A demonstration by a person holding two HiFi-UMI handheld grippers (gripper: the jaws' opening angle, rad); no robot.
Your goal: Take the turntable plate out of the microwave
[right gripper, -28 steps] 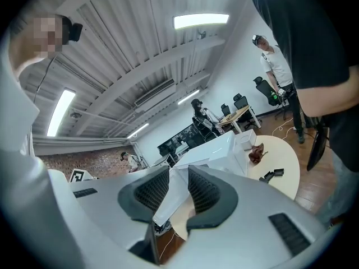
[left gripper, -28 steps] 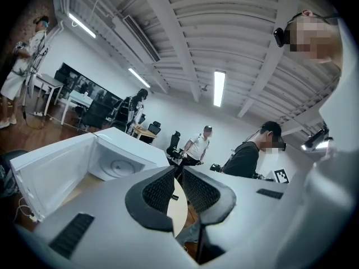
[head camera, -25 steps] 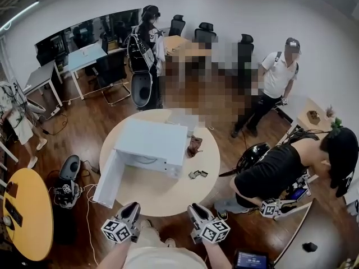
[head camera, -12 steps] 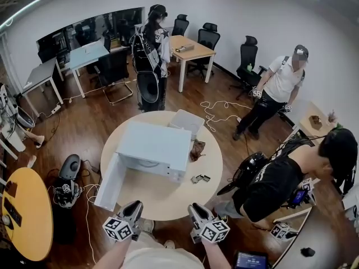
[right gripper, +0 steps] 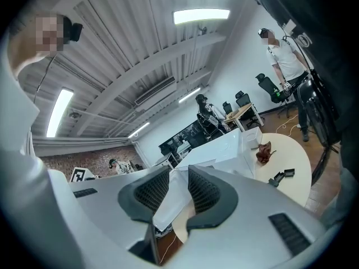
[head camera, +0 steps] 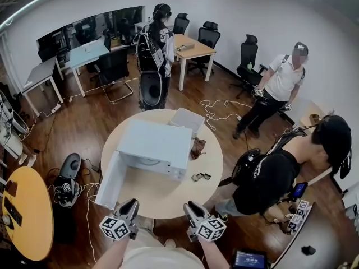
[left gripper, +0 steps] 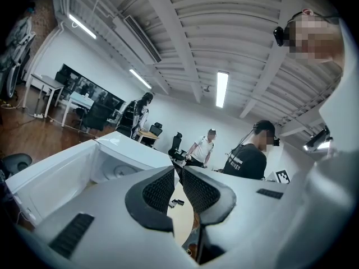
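- Your left gripper point(head camera: 130, 206) and right gripper point(head camera: 189, 207) have edged sideways, jaws slightly parted, holding nothing.
- Microwave door point(head camera: 108, 179) stands open, so you can reach the turntable plate point(head camera: 147, 161).

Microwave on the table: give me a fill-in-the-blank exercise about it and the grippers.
The microwave stands on a table that is ___ in shape.
Its door stands ___.
The turntable plate lies ___ the microwave.
The left gripper and right gripper both hold ___.
Missing words: round; open; inside; nothing.
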